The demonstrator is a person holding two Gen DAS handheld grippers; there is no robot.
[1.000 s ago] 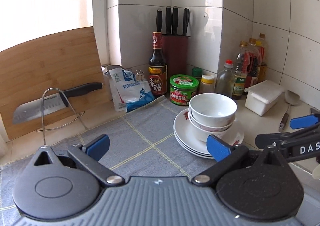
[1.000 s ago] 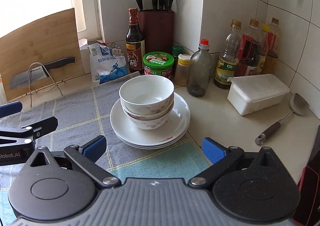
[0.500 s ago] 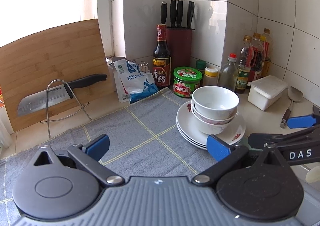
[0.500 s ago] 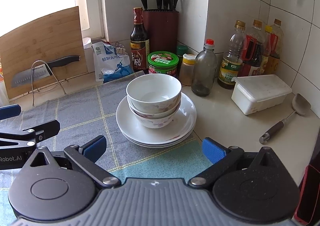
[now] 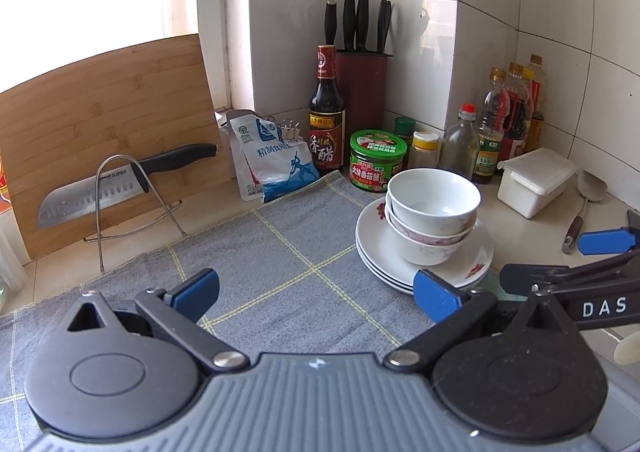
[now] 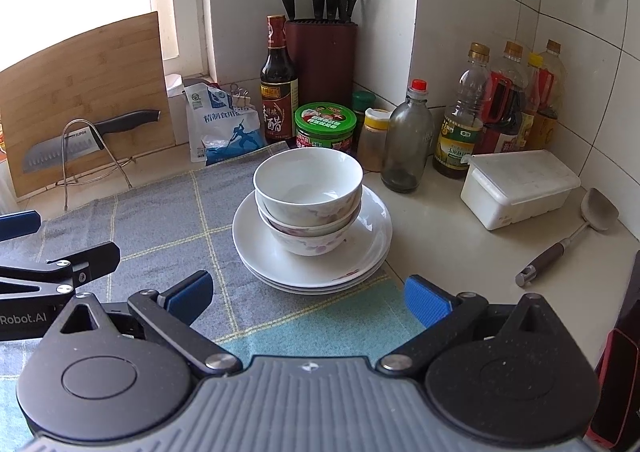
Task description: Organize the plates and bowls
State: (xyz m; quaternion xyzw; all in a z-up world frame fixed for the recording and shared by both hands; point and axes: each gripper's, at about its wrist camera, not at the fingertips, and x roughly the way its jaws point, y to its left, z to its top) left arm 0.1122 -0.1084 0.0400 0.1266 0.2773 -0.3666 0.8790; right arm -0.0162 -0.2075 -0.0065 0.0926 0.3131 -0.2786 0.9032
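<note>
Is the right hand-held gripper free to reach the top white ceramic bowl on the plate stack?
Probably yes. The right hand-held gripper is open and empty, facing the top white ceramic bowl head-on, with only grey checked cloth between them.

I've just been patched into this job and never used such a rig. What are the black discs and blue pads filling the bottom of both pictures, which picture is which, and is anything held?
Those are two hand-held grippers; each carries a camera looking forward along its own fingers. In the left wrist view the left gripper is open and empty, with the right one's fingers poking in at the side. In the right wrist view the right gripper is also open and empty. Ahead, on a grey cloth, two nested bowls sit on stacked plates. Bottles, jars, a knife block and a cutting board line the wall.
</note>
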